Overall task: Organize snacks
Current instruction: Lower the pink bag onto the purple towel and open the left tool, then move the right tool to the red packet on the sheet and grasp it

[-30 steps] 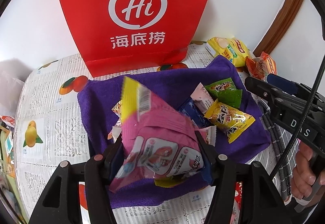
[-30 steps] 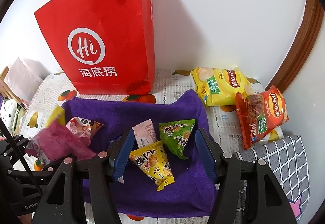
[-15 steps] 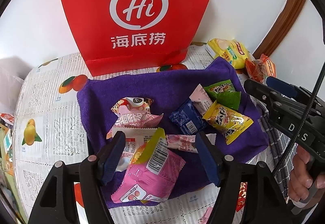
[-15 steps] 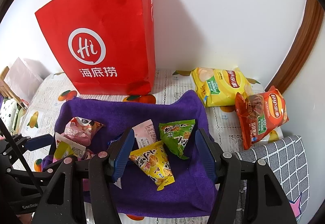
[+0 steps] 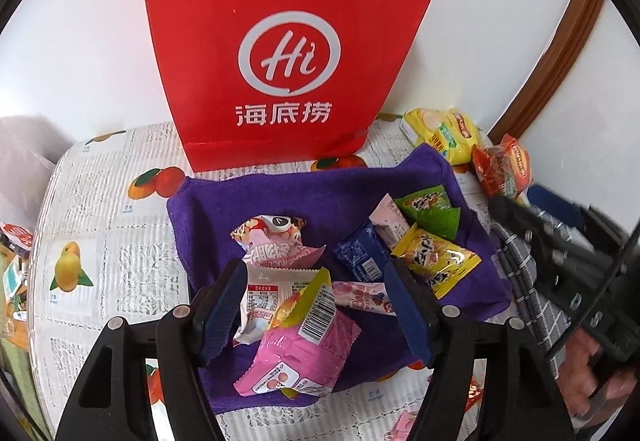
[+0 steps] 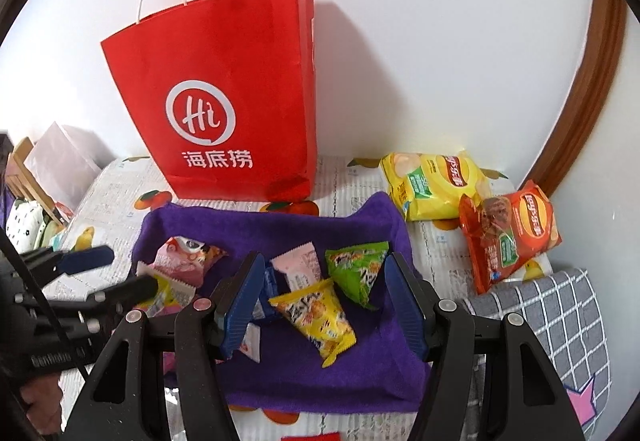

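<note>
The left gripper [image 5: 316, 309] had the pink pack [image 5: 298, 355] squeezed between its fingers a second ago. Now its fingers are wide apart and hold nothing. The pink pack has dropped onto the near edge of the purple towel [image 5: 248, 193], where it rests partly on a white pack [image 5: 266, 297]. So one more snack is now on the towel with the others. The right gripper [image 6: 324, 301] has not moved; its fingers are wide open and empty, and it hangs over the yellow pack [image 6: 316, 315] and the green pack [image 6: 358, 271]. Two chip bags, one yellow [image 6: 434, 181] and one orange [image 6: 508, 233], lie off the towel by the wall. The red bag [image 6: 236, 101] stands behind the towel. I think the chip bags may be next.
</note>
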Demonstrator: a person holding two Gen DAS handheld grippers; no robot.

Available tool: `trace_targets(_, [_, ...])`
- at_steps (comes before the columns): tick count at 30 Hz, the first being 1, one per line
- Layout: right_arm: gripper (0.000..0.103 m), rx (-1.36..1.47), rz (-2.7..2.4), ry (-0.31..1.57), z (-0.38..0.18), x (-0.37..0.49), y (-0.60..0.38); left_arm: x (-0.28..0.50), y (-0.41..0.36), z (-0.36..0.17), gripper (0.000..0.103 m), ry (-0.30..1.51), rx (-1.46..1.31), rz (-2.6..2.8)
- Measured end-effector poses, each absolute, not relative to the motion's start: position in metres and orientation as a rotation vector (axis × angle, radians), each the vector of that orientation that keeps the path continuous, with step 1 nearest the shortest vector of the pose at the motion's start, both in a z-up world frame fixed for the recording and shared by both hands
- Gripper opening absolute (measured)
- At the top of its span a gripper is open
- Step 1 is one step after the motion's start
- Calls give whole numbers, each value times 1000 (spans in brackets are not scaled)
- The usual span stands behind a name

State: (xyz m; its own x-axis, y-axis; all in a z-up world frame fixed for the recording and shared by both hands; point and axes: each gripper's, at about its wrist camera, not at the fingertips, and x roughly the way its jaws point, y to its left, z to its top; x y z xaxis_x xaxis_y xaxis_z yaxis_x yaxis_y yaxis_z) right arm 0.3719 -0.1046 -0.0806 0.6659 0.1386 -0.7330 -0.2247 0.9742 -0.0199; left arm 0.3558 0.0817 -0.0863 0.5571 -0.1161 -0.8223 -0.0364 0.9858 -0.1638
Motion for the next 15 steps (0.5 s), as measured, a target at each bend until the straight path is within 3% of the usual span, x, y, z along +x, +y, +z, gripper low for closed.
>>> trace_targets(15, [62,2,97,907,-116,280,-174,333,70,-59,69,924,-164,-113])
